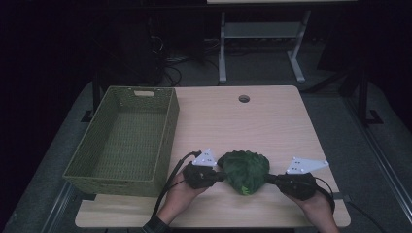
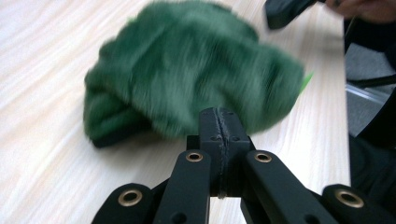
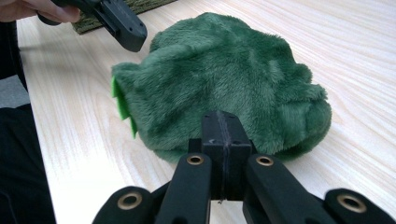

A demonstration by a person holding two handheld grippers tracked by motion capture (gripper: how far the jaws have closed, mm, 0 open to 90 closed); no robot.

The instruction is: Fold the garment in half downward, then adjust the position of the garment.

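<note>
Pressed-together black jaws of the left gripper (image 2: pixel 218 122) and right gripper (image 3: pixel 223 125) are set against opposite sides of the dark green plush toy (image 1: pixel 244 171), which lies near the front edge of the pale wooden table (image 1: pixel 272 116). No fabric is seen pinched. A move into the empty woven green basket (image 1: pixel 167 131) is judged likely, which would first call for spreading the jaws.

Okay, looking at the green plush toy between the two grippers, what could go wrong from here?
1. Both the left gripper and the right gripper have their fingers closed against the fuzzy plush toy, with no clear bite on it; a lift could slip off the pile.
2. The toy lies near the table's front edge, so a push could send it off.
3. The basket stands close to the left hand; swinging over could knock its wall.
</note>
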